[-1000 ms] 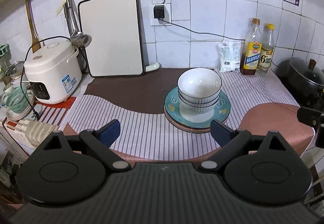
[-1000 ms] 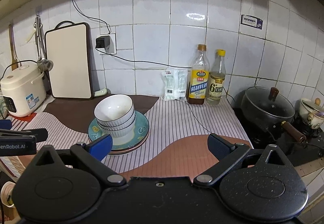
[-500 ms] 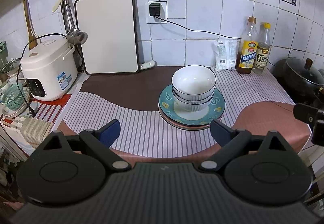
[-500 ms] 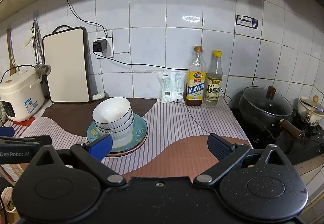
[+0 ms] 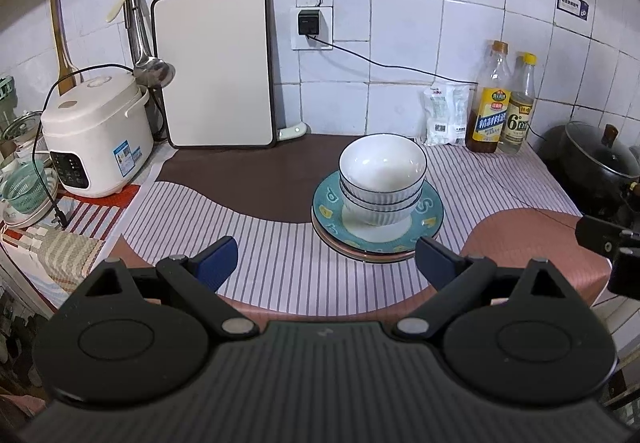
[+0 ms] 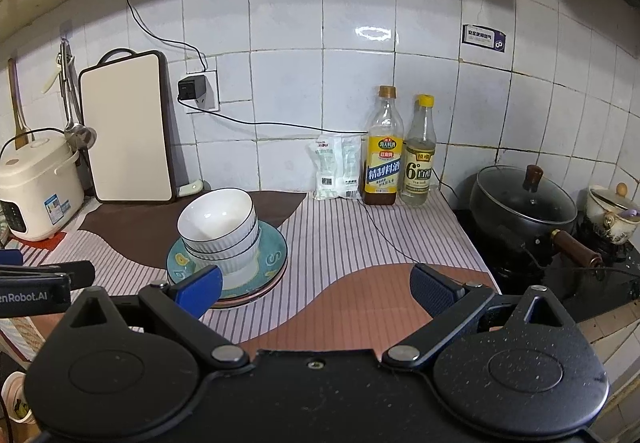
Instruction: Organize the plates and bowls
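Note:
Three white ribbed bowls [image 5: 382, 175] are nested in one stack on a teal patterned plate [image 5: 430, 213], which lies on a pink plate on the striped counter mat. The stack also shows in the right wrist view [image 6: 218, 231], with the teal plate [image 6: 274, 249] under it. My left gripper [image 5: 326, 263] is open and empty, held back from the counter's front edge, short of the stack. My right gripper [image 6: 316, 289] is open and empty, to the right of the stack and nearer than it.
A white rice cooker [image 5: 94, 135] stands at the left, a cutting board [image 5: 216, 65] leans on the wall, and two bottles [image 6: 400, 151] and a packet stand at the back right. A black lidded pot [image 6: 526, 203] sits on the stove at right.
Both grippers have drawn back and risen slightly from the counter. The bowls and plates have not moved.

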